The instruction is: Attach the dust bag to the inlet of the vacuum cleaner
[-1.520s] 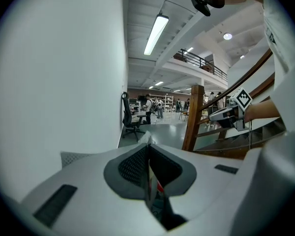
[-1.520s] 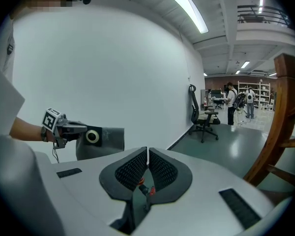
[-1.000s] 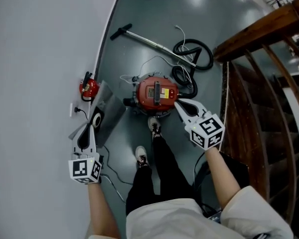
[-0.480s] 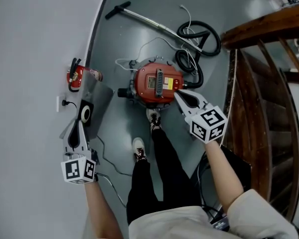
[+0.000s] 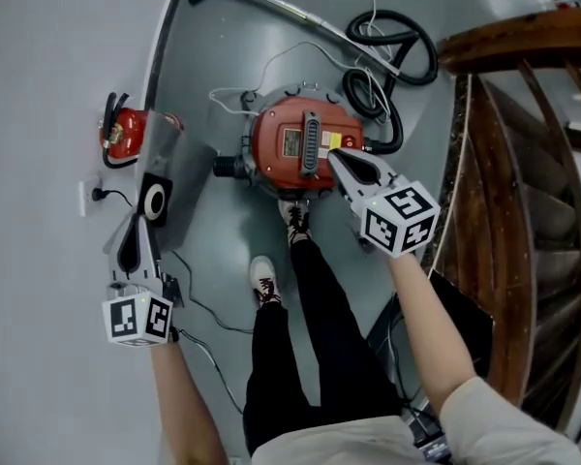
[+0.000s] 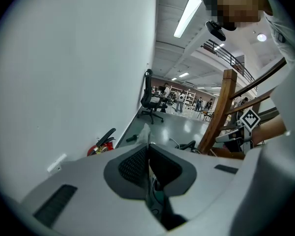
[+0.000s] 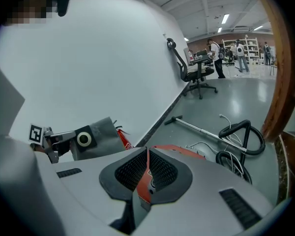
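Both pairs of jaws are closed. The left gripper (image 6: 148,154) has its pads pressed on a thin edge of the dust bag (image 5: 174,168). The right gripper view shows that it holds the bag by the black card collar (image 7: 83,139), just beside the pale ring. The right gripper (image 7: 147,163) is pressed together with nothing between its pads; only the red vacuum cleaner (image 5: 305,143) shows behind them.

The bag is near the wall, to the left of the vacuum and apart from it, close to a red fire extinguisher (image 5: 121,134). A dark stub (image 5: 228,168) on the vacuum's left side is probably the inlet.

I judge the bag to be light and limp, so its grey body will fold and sway. Only the collar is stiff. The hold belongs on the collar edge, clear of the ring hole, because that hole must slide over the inlet.
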{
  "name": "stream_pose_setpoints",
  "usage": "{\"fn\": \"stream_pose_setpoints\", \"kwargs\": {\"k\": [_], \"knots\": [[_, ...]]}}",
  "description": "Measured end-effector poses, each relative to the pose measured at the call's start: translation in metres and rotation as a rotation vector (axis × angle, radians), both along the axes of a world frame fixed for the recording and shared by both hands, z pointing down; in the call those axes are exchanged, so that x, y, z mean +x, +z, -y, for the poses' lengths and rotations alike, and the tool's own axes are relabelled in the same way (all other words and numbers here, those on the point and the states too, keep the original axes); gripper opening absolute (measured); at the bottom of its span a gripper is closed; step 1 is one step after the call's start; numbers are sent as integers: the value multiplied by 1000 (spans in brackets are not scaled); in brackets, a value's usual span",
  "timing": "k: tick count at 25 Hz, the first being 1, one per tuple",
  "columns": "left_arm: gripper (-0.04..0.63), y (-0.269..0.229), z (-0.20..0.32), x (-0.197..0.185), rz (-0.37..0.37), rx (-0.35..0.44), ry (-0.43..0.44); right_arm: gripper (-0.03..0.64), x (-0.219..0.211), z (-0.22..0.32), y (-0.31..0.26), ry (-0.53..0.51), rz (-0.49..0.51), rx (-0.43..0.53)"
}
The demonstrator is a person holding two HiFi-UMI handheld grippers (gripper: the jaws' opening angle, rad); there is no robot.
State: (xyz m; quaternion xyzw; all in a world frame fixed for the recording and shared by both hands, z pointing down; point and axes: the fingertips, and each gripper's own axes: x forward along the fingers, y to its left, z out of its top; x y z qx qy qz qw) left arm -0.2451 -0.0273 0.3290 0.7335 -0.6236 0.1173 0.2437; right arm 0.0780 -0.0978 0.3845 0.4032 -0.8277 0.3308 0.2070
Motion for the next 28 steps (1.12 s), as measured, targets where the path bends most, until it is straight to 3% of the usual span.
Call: {"fn": "stream_pose_setpoints", "kwargs": {"k": [16,20,28], "knots": [[20,93,16,24,-50,-87,41,34,9,8,71,39,86,-115],[20,112,19,26,-49,-94,50,88,8,11,87,31,94,-148],[19,151,22,33,-46,-116,49,106,-1,2,104,-1,102,-198]]}}
